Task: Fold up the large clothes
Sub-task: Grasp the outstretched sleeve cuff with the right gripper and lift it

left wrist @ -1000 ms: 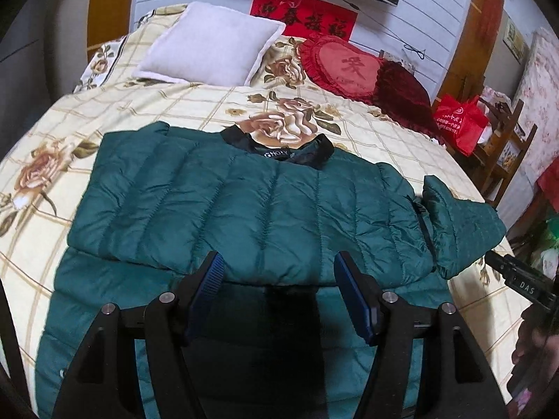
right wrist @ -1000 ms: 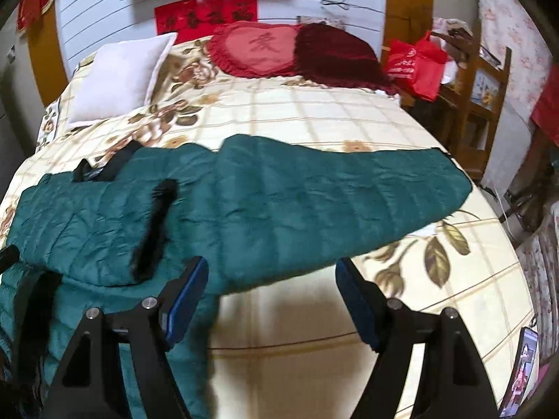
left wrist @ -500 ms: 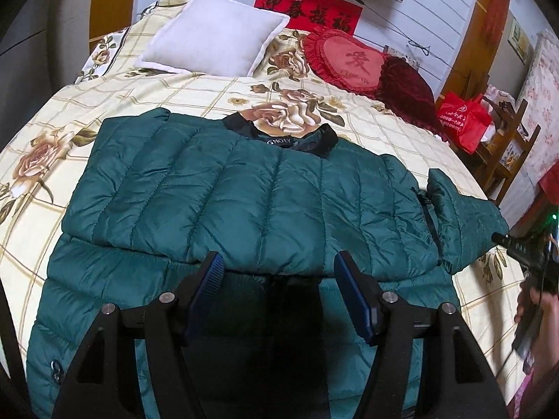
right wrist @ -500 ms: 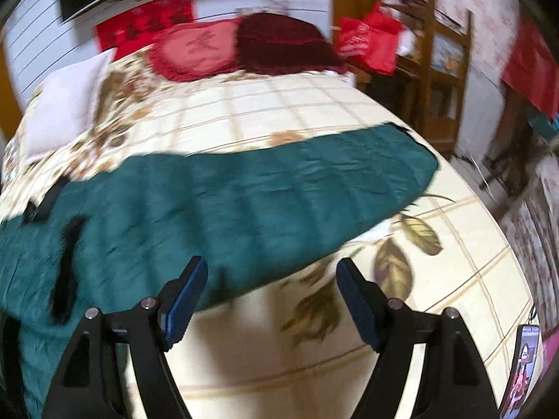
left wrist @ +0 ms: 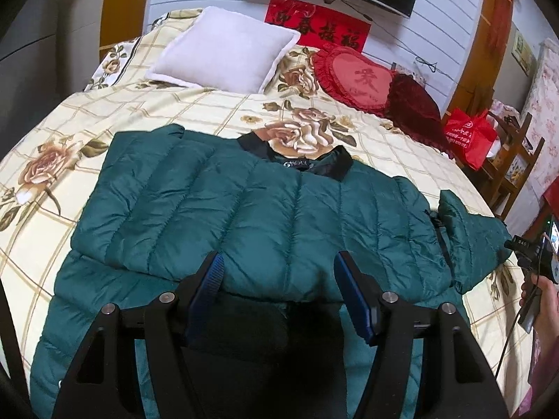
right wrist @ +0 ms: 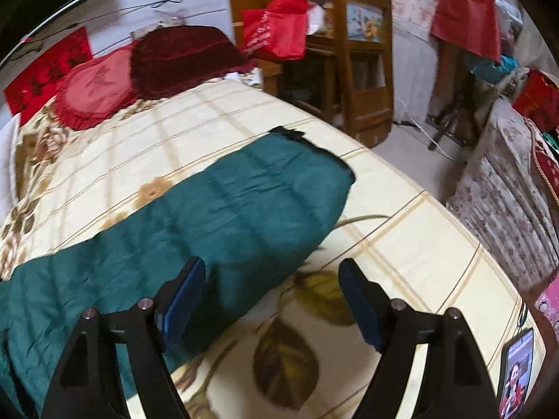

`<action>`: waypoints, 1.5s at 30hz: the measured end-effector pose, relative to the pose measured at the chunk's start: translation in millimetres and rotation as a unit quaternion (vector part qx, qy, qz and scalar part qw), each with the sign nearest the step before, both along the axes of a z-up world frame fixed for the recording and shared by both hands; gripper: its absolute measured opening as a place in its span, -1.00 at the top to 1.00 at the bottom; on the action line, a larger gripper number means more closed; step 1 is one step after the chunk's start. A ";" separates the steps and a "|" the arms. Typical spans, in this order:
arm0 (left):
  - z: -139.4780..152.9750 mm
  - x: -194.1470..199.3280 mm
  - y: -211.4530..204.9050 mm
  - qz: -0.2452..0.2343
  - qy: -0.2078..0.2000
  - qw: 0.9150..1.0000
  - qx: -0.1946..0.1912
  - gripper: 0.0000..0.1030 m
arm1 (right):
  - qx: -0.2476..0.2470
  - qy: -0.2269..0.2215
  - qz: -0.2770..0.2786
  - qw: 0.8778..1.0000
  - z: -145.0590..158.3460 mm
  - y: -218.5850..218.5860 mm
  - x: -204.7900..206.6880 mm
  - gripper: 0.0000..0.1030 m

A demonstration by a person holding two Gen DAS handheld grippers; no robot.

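A dark green quilted jacket [left wrist: 265,216] with a black collar lies on the floral bedspread [left wrist: 63,129]. Its left sleeve is folded across the body. Its right sleeve [right wrist: 244,206] lies stretched out flat toward the bed's right edge, black cuff at the far end. My left gripper [left wrist: 279,279] is open and empty above the jacket's lower body. My right gripper [right wrist: 272,293] is open and empty just above the near edge of the outstretched sleeve. The right gripper also shows at the right edge of the left wrist view [left wrist: 531,255].
A white pillow [left wrist: 227,56] and red cushions [left wrist: 363,76] lie at the head of the bed. A red bag [right wrist: 276,28] and wooden chair [right wrist: 363,70] stand beside the bed's right edge. A phone [right wrist: 517,366] lies at the near right corner.
My right gripper has swung right along the outstretched sleeve toward its cuff end. My left gripper has drawn back a little from the jacket. Both stay open.
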State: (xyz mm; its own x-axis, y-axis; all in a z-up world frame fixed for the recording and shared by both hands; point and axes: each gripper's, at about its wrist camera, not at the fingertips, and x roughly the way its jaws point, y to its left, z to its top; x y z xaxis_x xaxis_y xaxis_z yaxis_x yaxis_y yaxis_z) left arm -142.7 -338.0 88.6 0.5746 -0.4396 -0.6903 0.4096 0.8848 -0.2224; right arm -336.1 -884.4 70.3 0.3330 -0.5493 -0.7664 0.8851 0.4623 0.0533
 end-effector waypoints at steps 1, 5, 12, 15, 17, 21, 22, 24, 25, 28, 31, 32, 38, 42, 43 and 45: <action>-2.1 0.3 -0.4 -0.001 0.002 1.000 0.001 -0.42 | 0.002 -0.002 -0.009 1.000 -2.9 -7.8 -0.3 -0.59; -9.2 0.4 -1.9 -0.007 0.008 1.000 0.009 -0.42 | 0.019 -0.019 -0.024 0.999 -11.9 -30.2 1.1 -0.59; -11.9 0.4 1.2 -0.006 0.015 1.000 0.007 -0.42 | 0.035 -0.039 -0.026 0.998 -30.7 -55.8 6.9 -0.59; -12.8 1.3 3.2 -0.004 0.018 1.000 0.007 -0.42 | 0.014 -0.044 -0.012 0.999 -30.7 -54.0 8.3 -0.27; -13.1 1.5 5.4 -0.004 0.022 1.000 0.008 -0.42 | 0.019 -0.054 -0.004 0.998 -27.7 -53.4 6.3 0.56; -8.4 -0.7 13.6 0.001 0.019 1.000 0.002 -0.42 | 0.019 -0.128 0.013 0.991 -6.0 -44.6 -15.2 0.75; -6.5 -1.9 15.4 0.002 0.017 1.000 0.002 -0.42 | 0.015 -0.141 0.021 0.990 1.8 -39.3 -20.4 0.76; -1.7 -3.7 18.6 0.002 0.012 1.000 0.001 -0.42 | 0.002 -0.161 0.041 0.986 19.8 -25.4 -30.4 0.77; 0.5 -5.0 19.7 0.001 0.010 1.000 0.000 -0.42 | -0.004 -0.169 0.057 0.984 32.3 -14.7 -33.9 0.78; 7.9 -9.2 23.3 -0.003 0.003 1.000 -0.002 -0.42 | -0.020 -0.181 0.102 0.978 60.9 12.1 -36.1 0.78; 14.5 -13.4 30.4 -0.001 0.000 1.000 -0.007 -0.42 | -0.032 -0.191 0.160 0.968 88.6 49.2 -31.8 0.80; 15.7 -15.0 32.8 -0.001 0.000 1.000 -0.008 -0.42 | -0.037 -0.194 0.178 0.964 96.5 64.3 -28.7 0.80; 14.9 -24.5 44.9 -0.004 0.007 1.000 -0.007 -0.42 | -0.027 -0.196 0.282 0.939 116.6 152.6 8.0 0.81; 14.9 -26.6 53.7 0.001 0.010 1.000 -0.014 -0.42 | -0.010 -0.177 0.344 0.922 110.9 211.2 41.2 0.81; 15.3 -26.1 55.6 0.002 0.013 1.000 -0.016 -0.42 | -0.006 -0.173 0.356 0.918 107.7 224.2 48.8 0.81; 15.5 -24.0 60.4 0.006 0.015 1.000 -0.023 -0.42 | 0.010 -0.164 0.386 0.908 96.3 255.0 72.7 0.81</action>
State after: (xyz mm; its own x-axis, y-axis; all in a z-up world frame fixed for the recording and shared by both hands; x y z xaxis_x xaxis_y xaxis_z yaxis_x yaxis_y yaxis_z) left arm -166.7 -277.5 104.1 0.5591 -0.4633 -0.6876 0.3904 0.8787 -0.2746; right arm -263.4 -629.4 166.6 0.8246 -0.0426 -0.5641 0.2334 0.9340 0.2706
